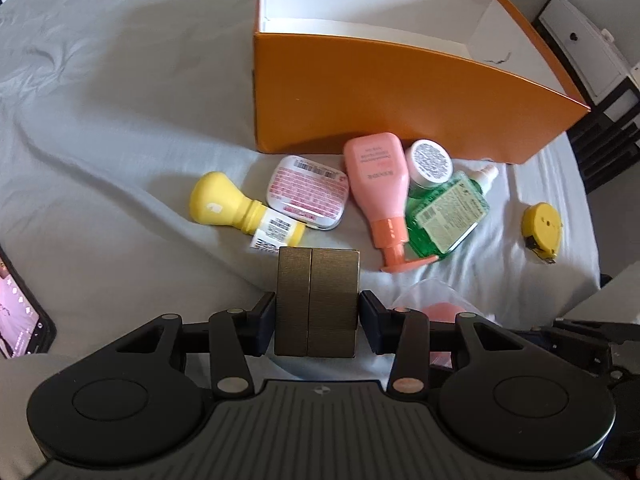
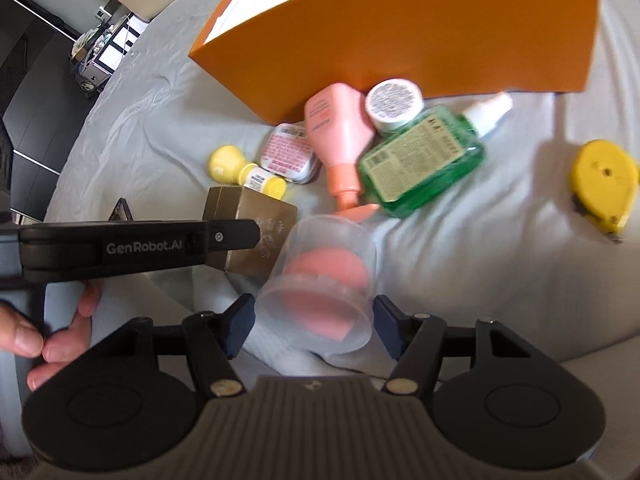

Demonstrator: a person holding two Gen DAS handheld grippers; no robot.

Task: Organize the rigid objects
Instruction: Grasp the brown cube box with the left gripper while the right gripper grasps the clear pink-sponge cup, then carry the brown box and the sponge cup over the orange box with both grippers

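My left gripper (image 1: 318, 320) is shut on a bronze-gold box (image 1: 316, 280), pads pressed on its two sides. In the right wrist view one of its fingers (image 2: 236, 236) lies across that gold box (image 2: 260, 220). My right gripper (image 2: 314, 328) is shut on a clear plastic tub (image 2: 320, 280) with a pink sponge inside, tilted between the pads. On the grey bedsheet in front of the open orange box (image 1: 400, 104) lie a yellow bottle (image 1: 228, 204), a pink-labelled tin (image 1: 308, 192), a pink pump bottle (image 1: 380, 184), a white jar (image 1: 430, 160) and a green bottle (image 1: 444, 216).
A yellow tape measure (image 1: 542, 232) lies alone on the sheet to the right. A lit phone (image 1: 20, 312) sits at the left edge. A person's hand (image 2: 60, 320) holds the left gripper's handle. Dark furniture stands beyond the bed.
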